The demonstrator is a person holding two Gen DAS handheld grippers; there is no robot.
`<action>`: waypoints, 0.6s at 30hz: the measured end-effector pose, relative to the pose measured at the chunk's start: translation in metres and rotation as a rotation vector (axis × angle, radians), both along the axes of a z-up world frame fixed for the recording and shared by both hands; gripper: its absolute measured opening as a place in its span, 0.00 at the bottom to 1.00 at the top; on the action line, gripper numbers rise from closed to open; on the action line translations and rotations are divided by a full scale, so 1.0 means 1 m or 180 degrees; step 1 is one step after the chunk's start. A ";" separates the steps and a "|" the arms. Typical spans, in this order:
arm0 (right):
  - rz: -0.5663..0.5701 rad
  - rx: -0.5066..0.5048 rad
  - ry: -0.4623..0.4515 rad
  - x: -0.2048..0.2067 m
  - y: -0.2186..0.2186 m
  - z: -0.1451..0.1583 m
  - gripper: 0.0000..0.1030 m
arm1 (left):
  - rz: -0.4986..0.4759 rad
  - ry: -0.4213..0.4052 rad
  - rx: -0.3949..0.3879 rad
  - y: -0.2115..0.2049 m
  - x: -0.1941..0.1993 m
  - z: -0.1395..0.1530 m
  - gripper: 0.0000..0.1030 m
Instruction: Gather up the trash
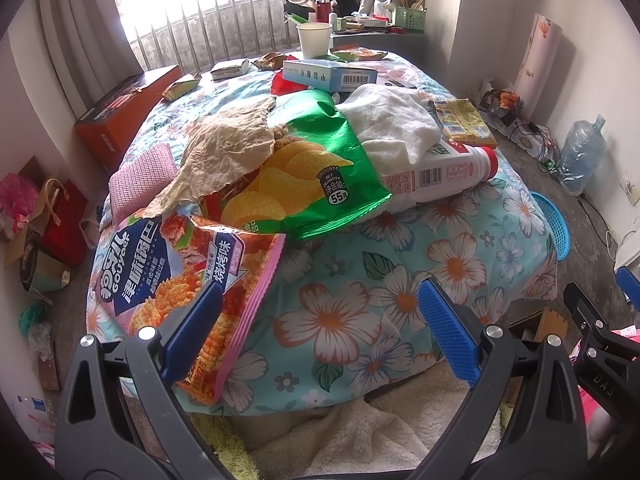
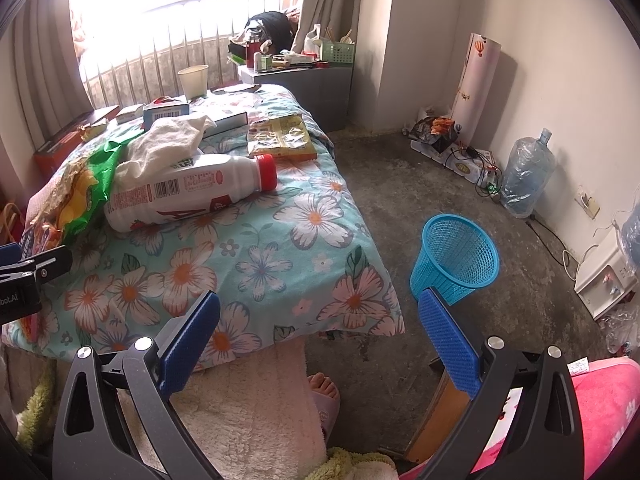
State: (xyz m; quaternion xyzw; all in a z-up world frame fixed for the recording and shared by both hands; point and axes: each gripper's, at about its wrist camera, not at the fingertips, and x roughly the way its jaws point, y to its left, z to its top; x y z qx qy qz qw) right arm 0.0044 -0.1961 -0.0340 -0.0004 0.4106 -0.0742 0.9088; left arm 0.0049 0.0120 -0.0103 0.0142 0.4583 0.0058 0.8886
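Trash lies on a floral-covered table. A pink and blue snack bag hangs over the near left edge, with a green chip bag, crumpled brown paper and a white bottle with a red cap behind it. My left gripper stands open, its left finger in front of the snack bag. My right gripper is open over the table's near right corner, holding nothing. A blue mesh basket stands on the floor right of the table. The bottle lies on its side.
A white cloth, a blue box, a paper cup and small wrappers sit farther back. An orange box lies left. A water jug, cables and a white appliance line the right wall. A person's foot shows below.
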 end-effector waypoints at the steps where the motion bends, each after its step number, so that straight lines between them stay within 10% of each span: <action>1: 0.0003 0.0004 -0.0008 0.002 0.001 0.000 0.94 | 0.0006 0.0003 -0.0004 0.001 0.001 0.000 0.92; 10: 0.0029 0.0098 -0.0071 0.032 0.006 0.000 0.94 | -0.0091 -0.0168 -0.0174 0.009 0.019 0.002 0.92; 18: 0.0157 0.0227 -0.0382 0.064 0.018 0.010 0.94 | -0.0232 -0.0873 -0.0542 0.048 0.032 0.029 0.92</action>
